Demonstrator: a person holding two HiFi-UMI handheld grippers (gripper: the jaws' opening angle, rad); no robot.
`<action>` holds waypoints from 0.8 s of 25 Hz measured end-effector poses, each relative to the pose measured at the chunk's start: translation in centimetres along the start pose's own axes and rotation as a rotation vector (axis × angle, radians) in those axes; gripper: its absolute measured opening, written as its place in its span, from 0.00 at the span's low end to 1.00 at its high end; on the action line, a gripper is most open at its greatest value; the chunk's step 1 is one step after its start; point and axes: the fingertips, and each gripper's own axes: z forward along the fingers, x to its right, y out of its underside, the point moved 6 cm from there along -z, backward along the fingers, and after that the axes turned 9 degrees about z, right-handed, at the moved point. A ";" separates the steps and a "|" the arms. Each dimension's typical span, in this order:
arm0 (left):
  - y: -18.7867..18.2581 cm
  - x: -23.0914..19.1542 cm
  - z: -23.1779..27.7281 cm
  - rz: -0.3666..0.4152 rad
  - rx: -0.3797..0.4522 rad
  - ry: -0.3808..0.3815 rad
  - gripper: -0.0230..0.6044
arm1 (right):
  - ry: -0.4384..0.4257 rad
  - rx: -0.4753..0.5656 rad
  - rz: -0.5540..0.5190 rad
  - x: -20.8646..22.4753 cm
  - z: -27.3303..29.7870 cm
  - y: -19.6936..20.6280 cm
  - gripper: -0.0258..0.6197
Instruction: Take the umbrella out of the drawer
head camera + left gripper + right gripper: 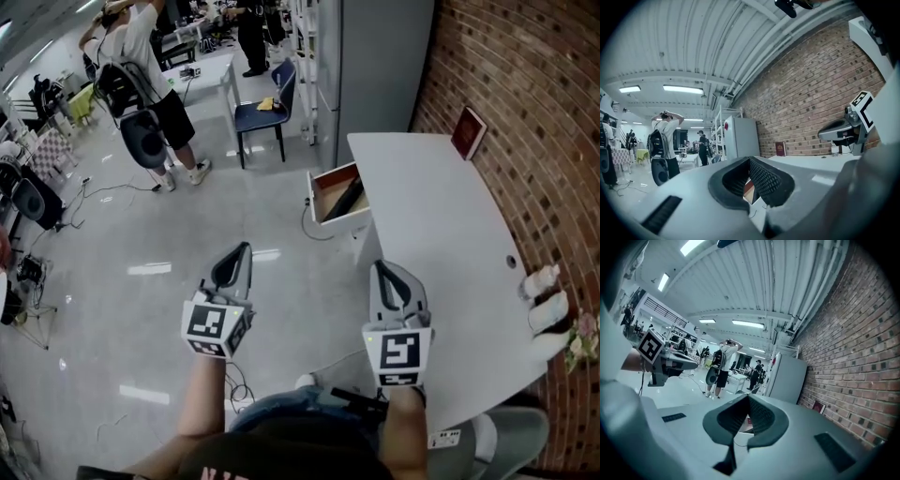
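Head view: umbrella (pixel 345 199) slants across drawer (pixel 339 225); left gripper (pixel 245 248), right gripper (pixel 378 267) jaws closed, empty.

The bench (pixel 441 225) is looking white, the brick wall (pixel 534 84) red, the umbrella (pixel 345 199) black, the chair (pixel 251 118) blue.

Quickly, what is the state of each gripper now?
Left gripper: closed, holding nothing.
Right gripper: closed, holding nothing.
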 end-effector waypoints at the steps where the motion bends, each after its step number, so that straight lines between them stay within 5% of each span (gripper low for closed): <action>1: 0.4 -0.8 0.2 -0.008 -0.003 -0.006 0.03 | -0.001 -0.008 -0.004 -0.3 0.6 0.0 0.03; 7: 1.7 -4.5 2.5 -0.058 0.006 -0.036 0.03 | 0.009 -0.014 0.022 -0.3 4.4 -0.4 0.03; 20: 4.8 -7.7 13.7 -0.036 -0.038 -0.004 0.03 | -0.050 -0.009 0.079 2.6 16.8 1.5 0.03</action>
